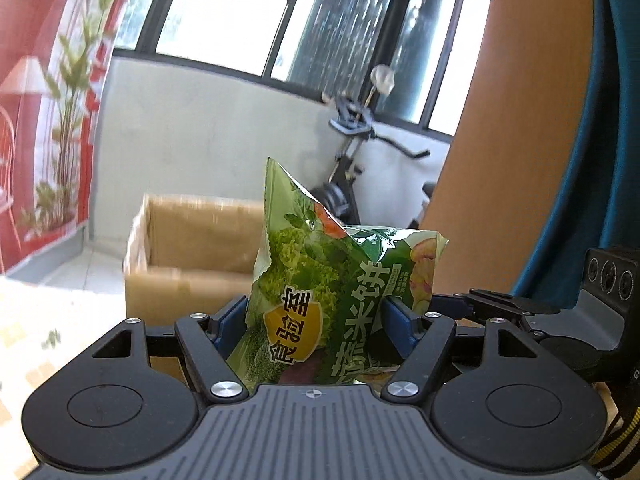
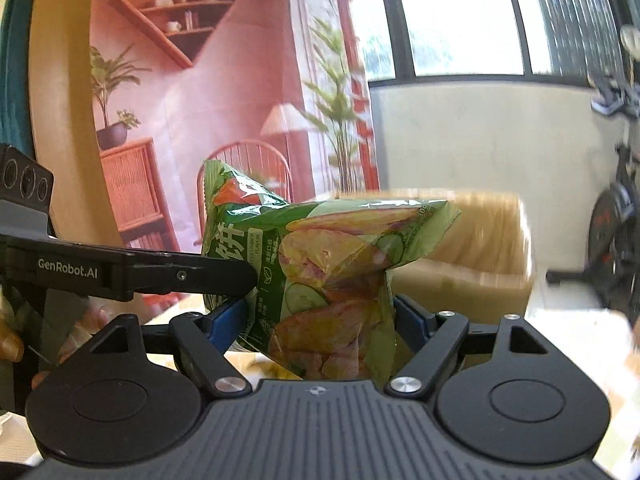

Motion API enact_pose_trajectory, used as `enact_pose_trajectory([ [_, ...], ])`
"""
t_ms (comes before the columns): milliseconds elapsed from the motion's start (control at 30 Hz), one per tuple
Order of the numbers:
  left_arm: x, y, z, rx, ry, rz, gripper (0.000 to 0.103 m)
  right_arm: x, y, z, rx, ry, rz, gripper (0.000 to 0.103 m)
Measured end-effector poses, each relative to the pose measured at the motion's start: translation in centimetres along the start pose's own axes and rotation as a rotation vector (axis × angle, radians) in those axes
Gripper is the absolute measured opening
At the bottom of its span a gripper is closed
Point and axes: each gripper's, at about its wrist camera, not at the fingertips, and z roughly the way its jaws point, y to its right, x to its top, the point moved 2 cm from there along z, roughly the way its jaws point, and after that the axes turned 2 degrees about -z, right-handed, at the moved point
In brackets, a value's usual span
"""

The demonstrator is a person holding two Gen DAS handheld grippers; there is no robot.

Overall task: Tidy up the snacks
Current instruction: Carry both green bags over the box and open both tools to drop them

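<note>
Both the left gripper (image 1: 316, 312) and right gripper (image 2: 320, 316) have their fingers pinching one green snack bag (image 1: 336, 292), carried in the air; next, lower it into the cardboard box (image 1: 192, 256) at ten o'clock.

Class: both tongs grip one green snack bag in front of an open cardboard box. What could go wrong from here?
1. The left tongs and right tongs both clamp the puffy green foil snack bag; pulling apart might tear it.
2. The pads squeeze it, so the chips may crush.
3. The open brown cardboard box sits beyond; an early release could miss it.
</note>
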Motion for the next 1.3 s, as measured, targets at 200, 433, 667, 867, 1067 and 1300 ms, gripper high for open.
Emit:
enact_pose_trajectory([
  [200, 2.3, -0.2, 1.3, 0.012, 0.057, 0.037, 0.075, 3.7, 0.3, 1.5, -0.018, 0.051, -0.062, 0.081],
  [433, 4.7, -1.9, 5.0, 0.013, 0.046, 0.009, 0.075, 6.1, 2.0, 4.8, -0.039, 0.083, -0.093, 0.081],
  [667, 5.4, -5.2, 8.9, 0.026, -0.027, -0.072, 0.076, 6.7, 5.4, 9.6, -0.029, 0.051, -0.062, 0.081],
  [867, 5.3, -7.6, 11.3, 0.040, -0.104, -0.147, 0.076, 6.0, 7.5, 12.4, -0.030, -0.019, -0.022, 0.081],
  [1067, 4.5, -8.5, 12.6, 0.076, -0.159, -0.143, 0.080, 4.7, 9.0, 13.6, -0.031, -0.082, 0.048, 0.081],
  [1300, 4.6, -8.7, 11.2, 0.167, -0.151, -0.116, 0.079, 3.9, 10.4, 12.9, -0.118, -0.136, 0.096, 0.081],
])
